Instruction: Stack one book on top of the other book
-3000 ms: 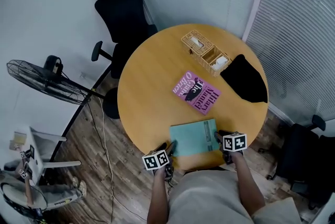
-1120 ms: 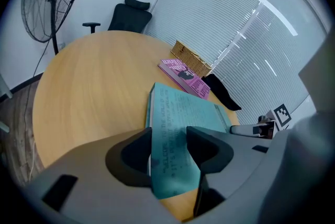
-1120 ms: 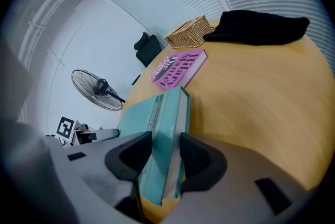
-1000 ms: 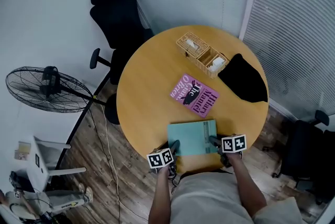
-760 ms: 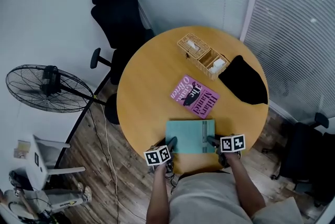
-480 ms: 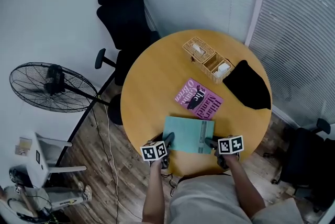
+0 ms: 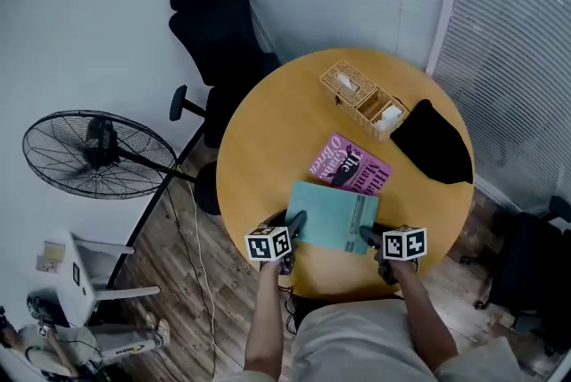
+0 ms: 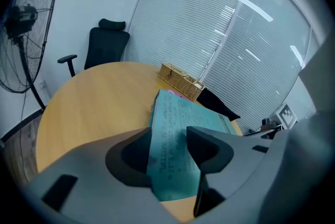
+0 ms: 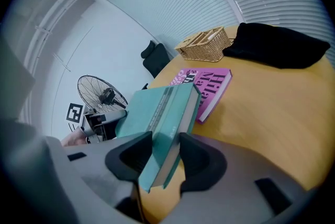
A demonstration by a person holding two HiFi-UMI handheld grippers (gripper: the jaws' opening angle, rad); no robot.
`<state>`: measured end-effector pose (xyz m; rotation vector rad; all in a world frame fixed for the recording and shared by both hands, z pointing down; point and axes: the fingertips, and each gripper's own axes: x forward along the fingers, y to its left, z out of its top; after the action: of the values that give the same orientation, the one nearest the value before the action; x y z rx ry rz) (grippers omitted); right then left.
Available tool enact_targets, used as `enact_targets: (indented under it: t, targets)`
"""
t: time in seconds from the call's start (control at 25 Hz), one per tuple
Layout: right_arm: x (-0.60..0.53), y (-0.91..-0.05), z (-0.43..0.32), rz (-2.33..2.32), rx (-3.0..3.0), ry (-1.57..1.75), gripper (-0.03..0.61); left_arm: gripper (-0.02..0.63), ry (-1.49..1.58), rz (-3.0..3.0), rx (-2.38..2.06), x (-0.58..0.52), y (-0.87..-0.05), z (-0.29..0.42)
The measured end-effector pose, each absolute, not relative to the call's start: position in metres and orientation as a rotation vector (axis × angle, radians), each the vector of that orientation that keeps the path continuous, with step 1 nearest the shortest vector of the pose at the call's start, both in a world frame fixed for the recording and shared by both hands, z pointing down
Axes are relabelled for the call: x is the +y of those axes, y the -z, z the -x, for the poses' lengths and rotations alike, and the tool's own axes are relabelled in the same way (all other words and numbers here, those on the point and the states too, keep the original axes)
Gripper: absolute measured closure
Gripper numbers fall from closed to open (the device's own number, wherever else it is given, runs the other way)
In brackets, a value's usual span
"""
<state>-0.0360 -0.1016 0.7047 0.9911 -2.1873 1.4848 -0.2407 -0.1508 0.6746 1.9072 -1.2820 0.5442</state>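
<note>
Teal book (image 7: 332,217): held between the two grippers near the front of the round wooden table (image 7: 259,148), lifted clear of the tabletop in the right gripper view, with its cover facing up.
Left gripper (image 7: 295,222): jaws clamped on the teal book's left edge. In the left gripper view the book (image 8: 178,139) runs straight out from between the pads, away from the gripper (image 8: 170,142).
Right gripper (image 7: 368,236): jaws closed on the book's near right corner. In its own view the book (image 9: 162,113) sits edge-on in the gripper (image 9: 166,147), with one pad on each side of it.
Book to grippers: it spans the gap between them – one gripper at each near corner, and the rest reaching toward the table's middle.
Pink book (image 7: 352,168): flat on the table just beyond the teal one. The teal book's far edge overlaps its near part – whether the two touch cannot be told.
Pink book, right gripper view: its far half (image 9: 209,87) shows past the teal book.
Farther back: a wicker basket (image 7: 366,96) and a black cloth (image 7: 433,139) beside it.
</note>
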Motion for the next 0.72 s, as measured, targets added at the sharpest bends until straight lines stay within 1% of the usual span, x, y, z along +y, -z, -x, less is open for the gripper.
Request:
enact_targets:
  t: [0.16,0.36,0.72]
  targets:
    - [-0.108,-0.697,0.046,-1.043,-2.205,-1.515,0.41,0.388,-0.556,-1.946,-1.228,-0.168,-0.671,0.245]
    - [-0.115,-0.696,0.05,-1.213,-2.16,-1.551,0.41,0.388,-0.596,-2.004,-1.13,-0.194,-0.671,0.245]
    - [-0.126,-0.692,0.046,-1.499,-2.082,-1.587,0.408,0.388,-0.652,-2.091,-0.949,-0.236,-0.674,0.229]
